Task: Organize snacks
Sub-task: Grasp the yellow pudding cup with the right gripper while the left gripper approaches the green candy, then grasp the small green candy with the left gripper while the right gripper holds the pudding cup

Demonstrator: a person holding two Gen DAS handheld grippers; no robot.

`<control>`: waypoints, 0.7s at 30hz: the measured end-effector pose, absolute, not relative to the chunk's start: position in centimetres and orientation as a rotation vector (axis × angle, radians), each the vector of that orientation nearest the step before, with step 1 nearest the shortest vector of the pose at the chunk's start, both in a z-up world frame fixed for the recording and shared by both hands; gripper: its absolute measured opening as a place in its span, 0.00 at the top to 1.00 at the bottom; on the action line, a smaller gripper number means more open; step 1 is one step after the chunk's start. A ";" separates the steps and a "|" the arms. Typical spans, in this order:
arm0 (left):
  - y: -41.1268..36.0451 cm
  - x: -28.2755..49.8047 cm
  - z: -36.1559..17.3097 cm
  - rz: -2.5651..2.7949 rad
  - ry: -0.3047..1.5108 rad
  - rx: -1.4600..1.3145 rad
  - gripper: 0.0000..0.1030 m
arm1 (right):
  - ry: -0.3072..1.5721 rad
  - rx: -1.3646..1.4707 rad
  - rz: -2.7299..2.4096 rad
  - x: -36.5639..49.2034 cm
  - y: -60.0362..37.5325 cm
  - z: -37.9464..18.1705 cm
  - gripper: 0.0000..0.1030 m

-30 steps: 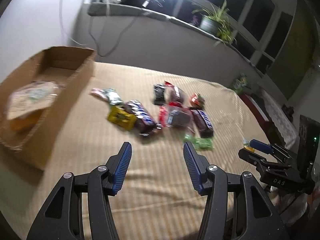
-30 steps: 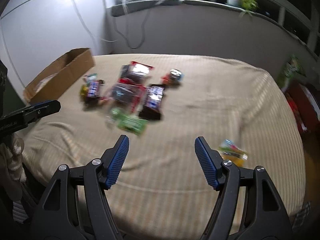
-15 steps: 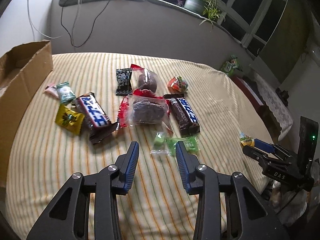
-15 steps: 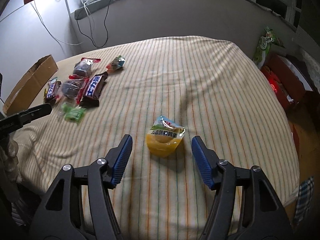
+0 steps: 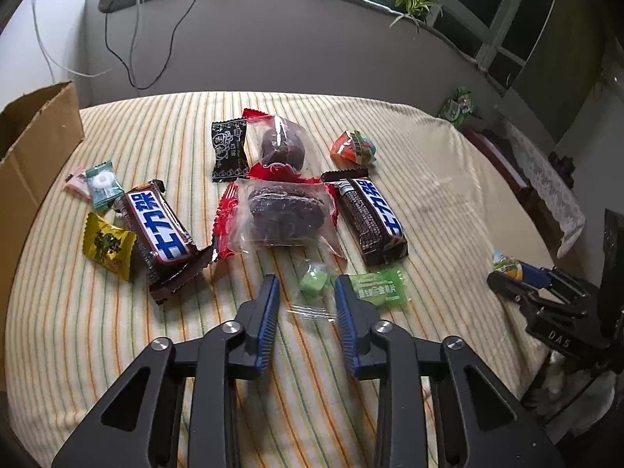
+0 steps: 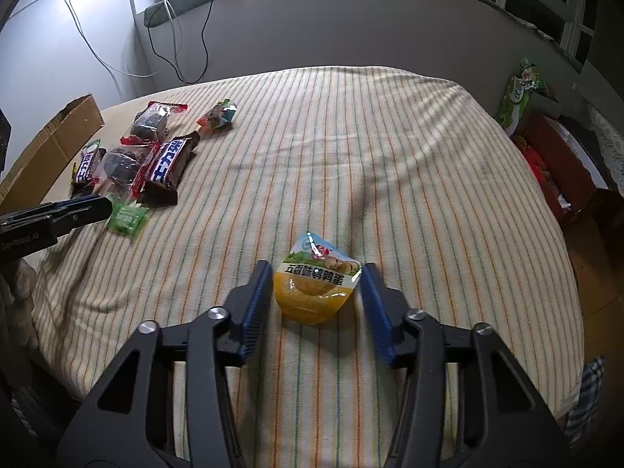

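Both tools have dropped onto targets, jaws closing. Left tool straddles the small green candy on the bed, pads not yet pressing. Right tool brackets the yellow egg pouch, gaps either side. Next: clamp, then the cardboard box

cardboard box cut off at left frame edge, inside hidden; pink candy half tucked under mint wrapper

Striped cream cloth; yellow egg pouch; green candy; brown-blue-white chocolate bar; blue tool pads.
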State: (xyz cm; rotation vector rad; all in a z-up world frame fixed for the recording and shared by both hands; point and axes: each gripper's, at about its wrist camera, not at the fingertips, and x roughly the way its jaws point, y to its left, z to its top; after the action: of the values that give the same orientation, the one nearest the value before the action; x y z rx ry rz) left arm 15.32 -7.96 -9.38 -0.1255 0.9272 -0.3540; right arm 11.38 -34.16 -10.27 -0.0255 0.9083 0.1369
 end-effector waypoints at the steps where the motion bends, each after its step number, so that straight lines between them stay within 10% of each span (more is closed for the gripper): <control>1: -8.0 15.3 -9.4 -0.354 0.925 -0.119 0.77 | 0.909 -0.021 0.137 11.4 -34.2 -10.2 0.60; 21: -7.0 14.1 -8.1 -0.351 0.877 -0.131 0.78 | 0.884 -0.021 0.132 11.0 -33.8 -8.9 0.66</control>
State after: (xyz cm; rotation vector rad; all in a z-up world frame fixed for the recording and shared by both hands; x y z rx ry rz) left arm 14.06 -6.98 -8.14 -0.1315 0.8769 -0.3506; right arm 10.97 -33.84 -8.90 -0.0212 0.8840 0.1321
